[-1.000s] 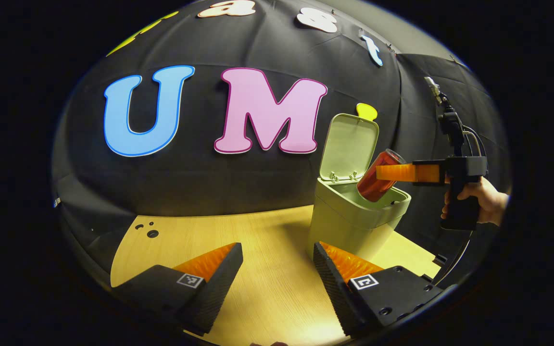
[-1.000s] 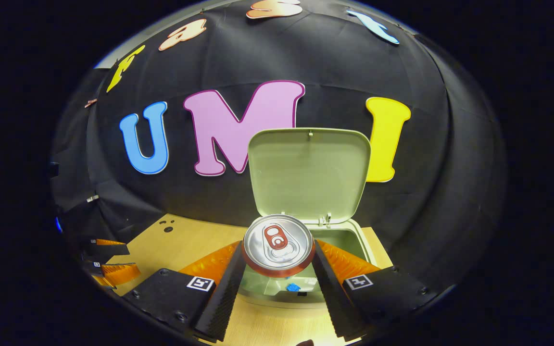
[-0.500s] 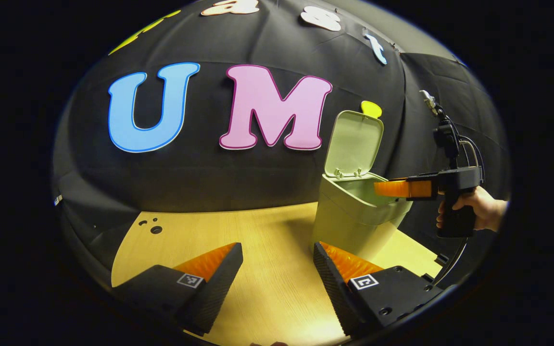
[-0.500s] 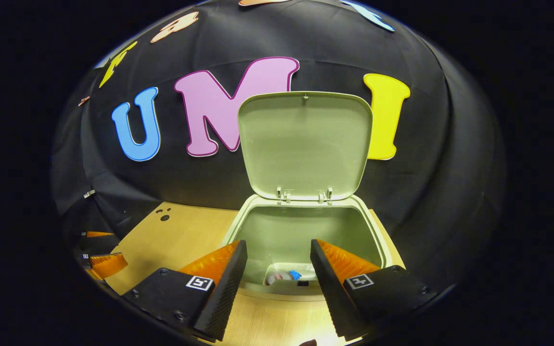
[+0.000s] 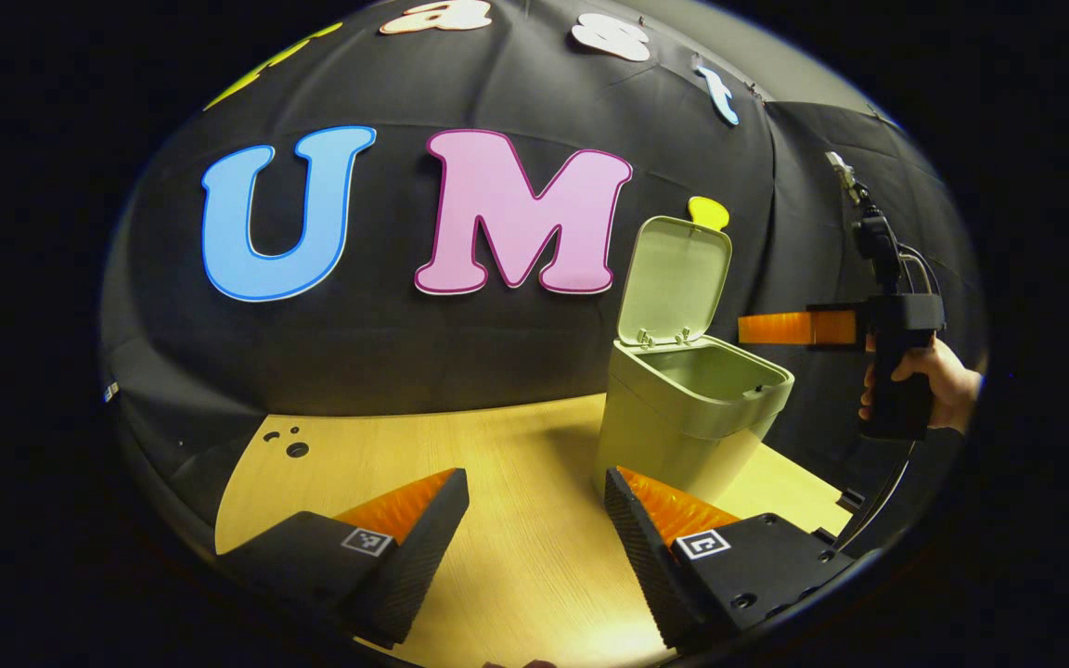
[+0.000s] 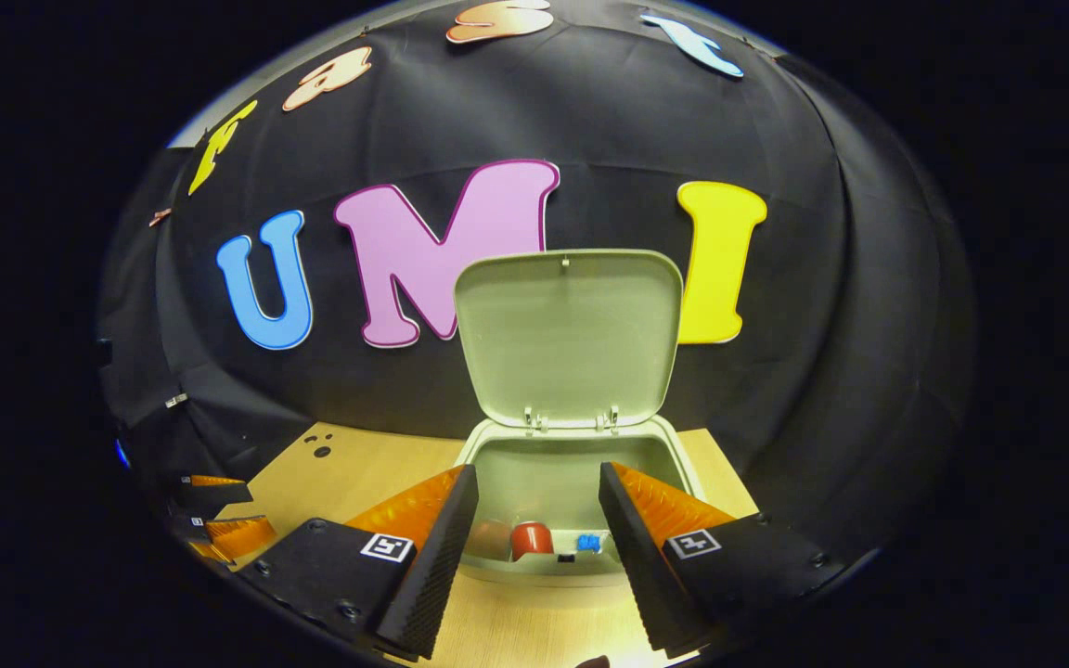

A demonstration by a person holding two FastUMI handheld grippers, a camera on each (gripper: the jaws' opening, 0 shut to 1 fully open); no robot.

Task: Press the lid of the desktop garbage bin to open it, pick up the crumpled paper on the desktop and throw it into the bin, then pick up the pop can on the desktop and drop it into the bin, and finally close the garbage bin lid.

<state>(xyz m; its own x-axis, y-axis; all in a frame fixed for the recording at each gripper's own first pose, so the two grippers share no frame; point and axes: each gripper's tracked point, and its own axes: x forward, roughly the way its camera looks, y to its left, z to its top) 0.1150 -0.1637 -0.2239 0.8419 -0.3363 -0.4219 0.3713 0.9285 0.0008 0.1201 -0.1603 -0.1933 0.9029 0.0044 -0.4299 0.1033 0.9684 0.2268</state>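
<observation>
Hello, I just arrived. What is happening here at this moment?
A person is clearing a wooden desktop with two handheld grippers. The green bin stands with its lid up, and the red pop can lies inside. The right gripper hangs open above the bin; the left gripper waits open over the desktop. The lid is not yet closed.

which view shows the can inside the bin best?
Right gripper view. It looks down past the upright lid into the bin, where the pop can lies at the bottom between the open right gripper fingers. The left gripper view sees the bin side-on; its wall hides the contents.
</observation>
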